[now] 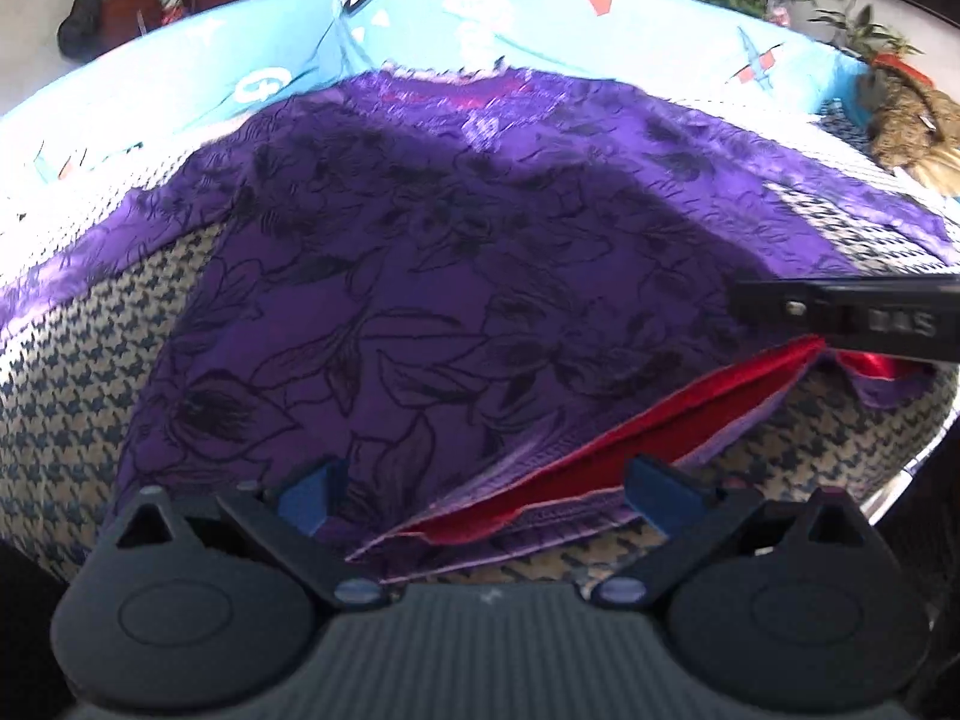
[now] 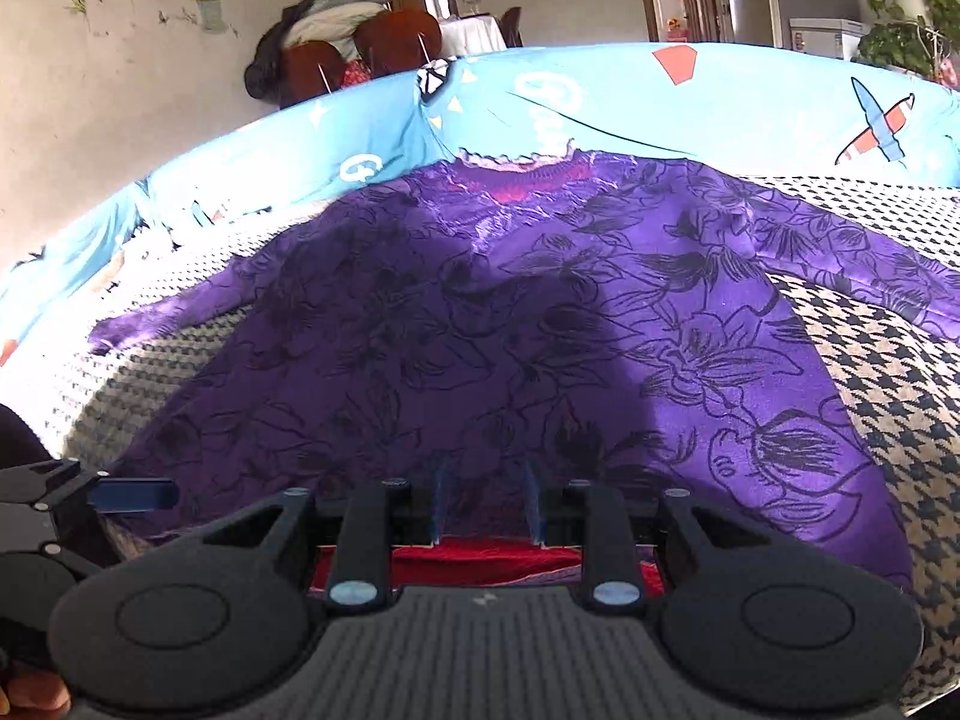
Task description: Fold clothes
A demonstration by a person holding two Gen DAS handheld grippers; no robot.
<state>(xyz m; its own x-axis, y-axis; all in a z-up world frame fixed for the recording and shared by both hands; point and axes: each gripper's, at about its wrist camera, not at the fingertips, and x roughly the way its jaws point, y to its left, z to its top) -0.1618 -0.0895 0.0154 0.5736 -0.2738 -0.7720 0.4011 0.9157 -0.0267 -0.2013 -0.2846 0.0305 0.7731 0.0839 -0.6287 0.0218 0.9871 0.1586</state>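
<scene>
Grippers at the hem of a purple top

Left gripper (image 1: 483, 495) is spread wide at six o'clock, hem between its pads, untouched. Right gripper (image 2: 486, 501) pinches the purple top (image 2: 510, 324) at six o'clock; limp, slippery cloth lying flat on the houndstooth cover (image 2: 888, 372), best taken by the hem.

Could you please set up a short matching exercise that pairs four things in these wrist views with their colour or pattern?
Things:
1. garment
2. lining at the garment's hem
3. cover under the garment
4. sheet behind the collar

Descriptions:
A. plain red
B. turquoise with cartoon prints
C. purple with dark flower outlines
D. houndstooth check

Pairs: 1-C, 2-A, 3-D, 4-B
</scene>
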